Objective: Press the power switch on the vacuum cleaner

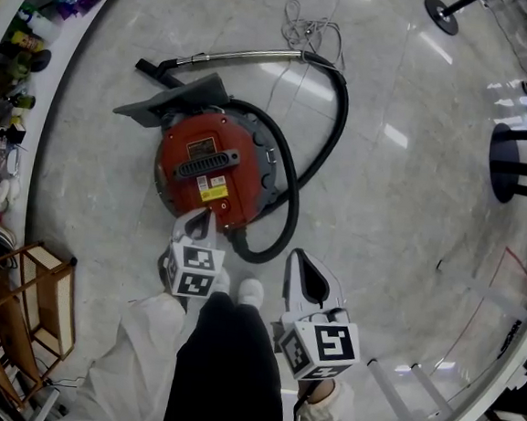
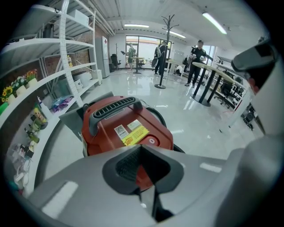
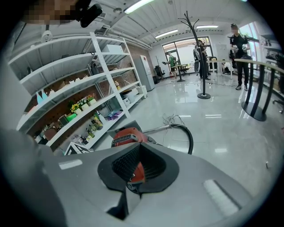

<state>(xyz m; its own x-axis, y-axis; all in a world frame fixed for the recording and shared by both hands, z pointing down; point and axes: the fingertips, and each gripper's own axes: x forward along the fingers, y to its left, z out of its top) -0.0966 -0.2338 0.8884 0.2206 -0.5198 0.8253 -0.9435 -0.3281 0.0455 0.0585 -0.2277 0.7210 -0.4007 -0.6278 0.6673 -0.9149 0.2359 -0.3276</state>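
We saw the left hand-held gripper (image 2: pixel 142 153), jaws together and empty, close to the red vacuum cleaner (image 2: pixel 120 122). Its round power switch (image 2: pixel 152 141) sat beside a yellow label (image 2: pixel 134 135). Shelves (image 2: pixel 49 66) stood on the left.

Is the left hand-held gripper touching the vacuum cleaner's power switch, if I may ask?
Cannot tell: in the left gripper view the power switch sits just past the left hand-held gripper, but no gap or contact shows plainly.

Top of vacuum cleaner (image 1: pixel 208 168) open from above, nothing over it. The hose (image 1: pixel 344 107) loops close round its right and near sides; floor nozzle (image 1: pixel 177 97) blocks far left. Left edge: shelving (image 1: pixel 19 64), wooden rack (image 1: pixel 35 304) near. Open floor (image 1: pixel 400 226) right, out to black stand base (image 1: pixel 506 167).
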